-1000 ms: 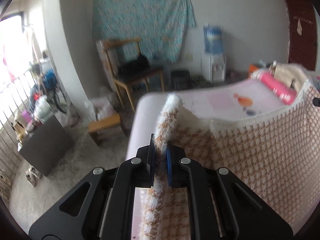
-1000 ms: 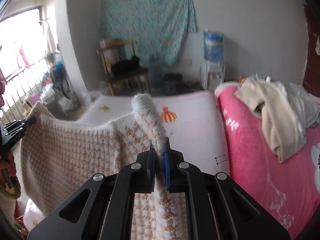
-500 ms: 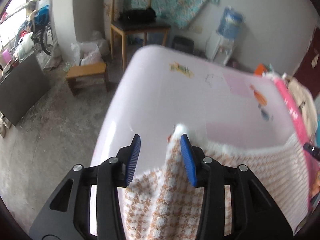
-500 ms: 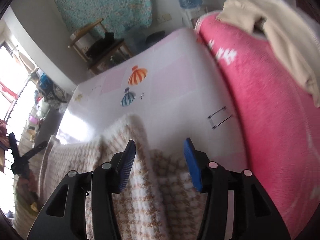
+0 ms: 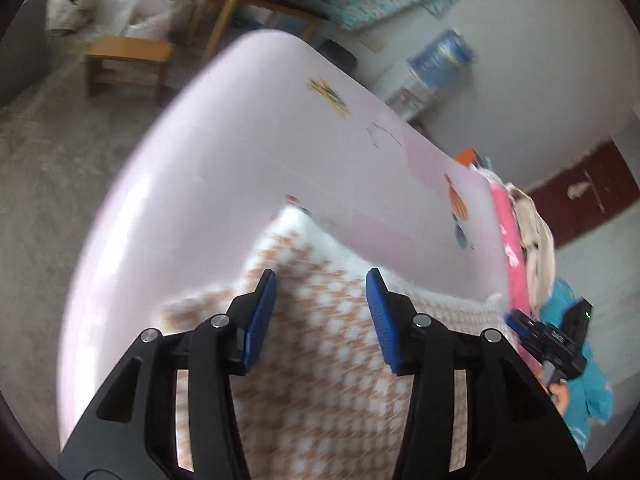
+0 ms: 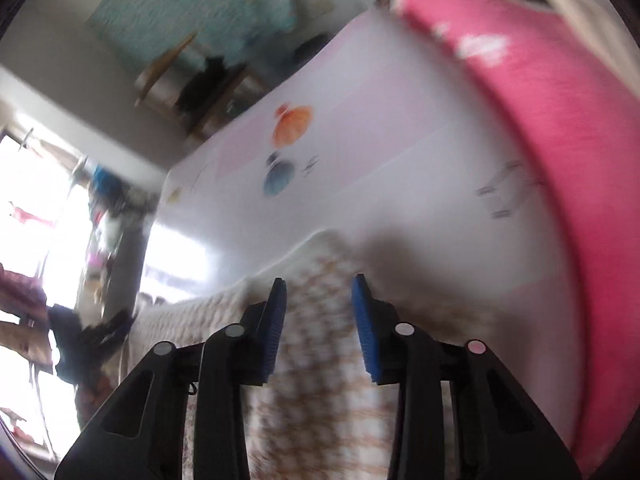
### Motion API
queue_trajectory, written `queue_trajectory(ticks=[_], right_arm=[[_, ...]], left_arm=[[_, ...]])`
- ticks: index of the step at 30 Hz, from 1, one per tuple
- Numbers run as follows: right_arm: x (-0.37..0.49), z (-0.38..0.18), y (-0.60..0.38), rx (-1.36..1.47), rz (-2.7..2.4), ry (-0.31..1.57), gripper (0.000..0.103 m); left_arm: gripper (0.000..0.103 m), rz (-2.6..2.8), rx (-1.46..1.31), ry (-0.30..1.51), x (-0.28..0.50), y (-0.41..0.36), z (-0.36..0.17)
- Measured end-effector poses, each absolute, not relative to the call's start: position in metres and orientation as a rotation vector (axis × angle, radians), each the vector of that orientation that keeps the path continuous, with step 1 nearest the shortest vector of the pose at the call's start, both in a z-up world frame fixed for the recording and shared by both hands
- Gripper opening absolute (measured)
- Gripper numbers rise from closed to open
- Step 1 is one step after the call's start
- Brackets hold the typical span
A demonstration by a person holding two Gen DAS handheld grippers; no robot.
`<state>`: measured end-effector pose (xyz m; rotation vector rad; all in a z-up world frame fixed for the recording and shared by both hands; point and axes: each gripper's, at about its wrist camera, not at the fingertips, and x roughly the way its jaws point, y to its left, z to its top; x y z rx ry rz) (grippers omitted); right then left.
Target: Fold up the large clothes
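No legible text, labels or nos. in either view; frames blurred, bedsheet prints are pics only.

The right claw hangs with its blue pads spread apart, holding nothing, over the blurred brown-and-white knit. The knit lies on the pale pink bed, its fuzzy white edge just ahead of the pads. Balloon prints show farther up the sheet. A bright pink blanket runs along the bed's right side. The left claw sits at the knit's far left end.
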<state>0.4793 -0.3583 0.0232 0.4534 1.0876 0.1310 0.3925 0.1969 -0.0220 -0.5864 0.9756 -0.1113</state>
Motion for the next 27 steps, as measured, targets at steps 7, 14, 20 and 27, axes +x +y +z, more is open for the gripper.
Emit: queue_trajectory(ticks=[7, 14, 20, 27], right_arm=[[0.4, 0.082, -0.309, 0.187, 0.269, 0.967, 0.052], [0.344, 0.03, -0.217, -0.133, 0.436, 1.036, 0.055], [0.312, 0.061, -0.211, -0.112, 0.428, 0.971, 0.057], [0.283, 0.029, -0.177, -0.149, 0.422, 0.941, 0.059]], left_arm=[[0.046, -0.195, -0.361, 0.861, 0.326, 0.162, 0.029], [0.049, -0.241, -0.061, 0.995, 0.275, 0.065, -0.019], [0.047, -0.251, -0.07, 0.889, 0.237, 0.06, 0.001], [0.061, -0.186, 0.095, 0.827, 0.208, 0.019, -0.029]])
